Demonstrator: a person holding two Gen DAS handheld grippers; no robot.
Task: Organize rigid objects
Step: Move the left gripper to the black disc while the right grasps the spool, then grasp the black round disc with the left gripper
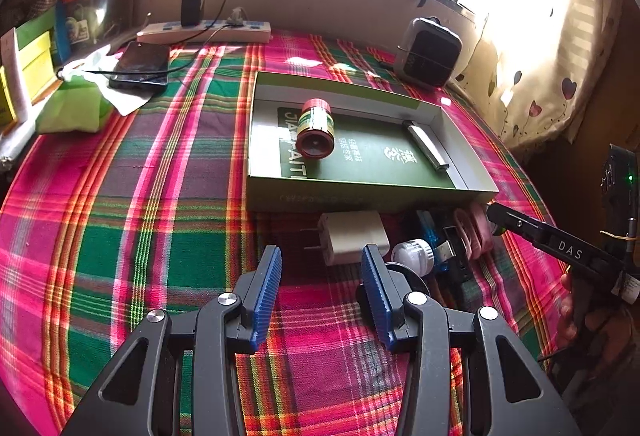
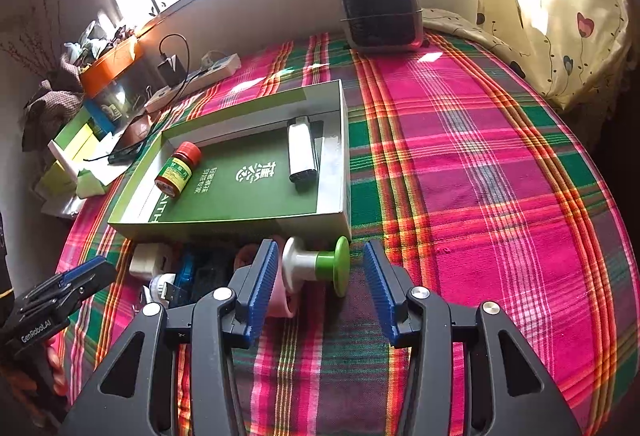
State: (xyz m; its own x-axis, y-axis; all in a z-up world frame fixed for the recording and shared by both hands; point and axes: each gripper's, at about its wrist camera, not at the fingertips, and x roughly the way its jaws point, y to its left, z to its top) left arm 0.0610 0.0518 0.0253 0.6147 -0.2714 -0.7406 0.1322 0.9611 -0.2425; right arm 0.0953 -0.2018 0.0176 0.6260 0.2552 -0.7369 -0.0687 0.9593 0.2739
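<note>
Left wrist view, left to right: black phone [image 1: 140, 65] on pink-and-green plaid cloth [image 1: 120, 204]; shallow green cardboard box [image 1: 372, 192] holding red-capped small brown bottle [image 1: 315, 132] lying on side and silver flat lighter [image 1: 427, 145]. Just in front of box: white plug adapter [image 1: 352, 236], small white bulb-like piece [image 1: 414, 255], coiled pink cable [image 1: 474, 232]. Left gripper [image 1: 322, 256] released, nothing between jaws. Right gripper [image 2: 320, 256] released, green-and-white spool-shaped object [image 2: 316, 264] lying between jaws, untouched.
</note>
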